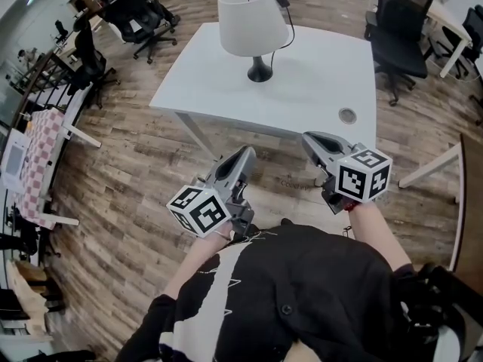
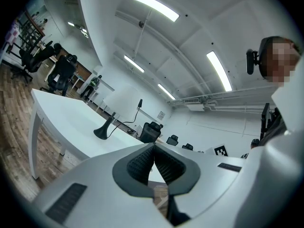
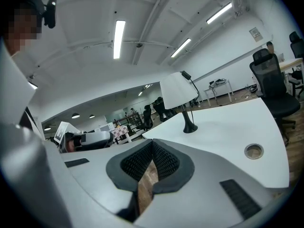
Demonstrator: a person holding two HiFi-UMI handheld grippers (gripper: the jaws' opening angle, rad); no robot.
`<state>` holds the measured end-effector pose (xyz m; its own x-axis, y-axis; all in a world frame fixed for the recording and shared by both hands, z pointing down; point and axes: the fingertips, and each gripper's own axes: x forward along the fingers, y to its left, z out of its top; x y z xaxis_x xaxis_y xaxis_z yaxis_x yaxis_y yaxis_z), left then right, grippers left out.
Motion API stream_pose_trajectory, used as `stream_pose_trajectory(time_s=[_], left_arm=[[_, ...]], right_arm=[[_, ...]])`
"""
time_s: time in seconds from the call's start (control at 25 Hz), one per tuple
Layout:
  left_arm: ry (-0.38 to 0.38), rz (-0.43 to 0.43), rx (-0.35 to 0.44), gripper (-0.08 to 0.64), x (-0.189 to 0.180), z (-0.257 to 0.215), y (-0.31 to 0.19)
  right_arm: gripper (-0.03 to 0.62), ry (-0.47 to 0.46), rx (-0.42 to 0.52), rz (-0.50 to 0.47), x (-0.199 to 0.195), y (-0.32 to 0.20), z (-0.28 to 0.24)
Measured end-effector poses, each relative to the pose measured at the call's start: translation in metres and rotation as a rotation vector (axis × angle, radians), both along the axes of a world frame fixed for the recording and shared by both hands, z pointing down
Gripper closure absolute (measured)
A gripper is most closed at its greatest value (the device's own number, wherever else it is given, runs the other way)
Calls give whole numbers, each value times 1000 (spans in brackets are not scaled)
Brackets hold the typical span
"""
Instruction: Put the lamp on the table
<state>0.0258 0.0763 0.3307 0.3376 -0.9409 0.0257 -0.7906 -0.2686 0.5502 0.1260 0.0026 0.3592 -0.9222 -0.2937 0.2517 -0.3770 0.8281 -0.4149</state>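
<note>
A lamp [image 1: 251,21] with a white shade and a black foot stands upright on the white table [image 1: 317,89], its black cord trailing off the far edge. The lamp shade [image 3: 178,90] shows in the right gripper view, and only the lamp's black foot [image 2: 101,131] is plain in the left gripper view. Both grippers hang in front of the table's near edge, clear of the lamp. My left gripper [image 1: 247,155] is shut with nothing in it. My right gripper [image 1: 309,139] is shut and empty too.
Black office chairs [image 1: 400,29] stand to the right of the table and others [image 1: 139,13] at the back left. A checkered-top small table [image 1: 41,164] is at the far left. A round cable hole [image 1: 347,115] sits in the table's near right corner. The floor is wood plank.
</note>
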Motion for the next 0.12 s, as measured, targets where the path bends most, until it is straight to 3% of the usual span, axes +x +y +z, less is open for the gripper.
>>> stream_pose_trajectory(time_s=[0.12], left_arm=[[-1, 1, 0, 545, 1, 1, 1]], right_arm=[[575, 3, 1, -4, 0, 2, 2]])
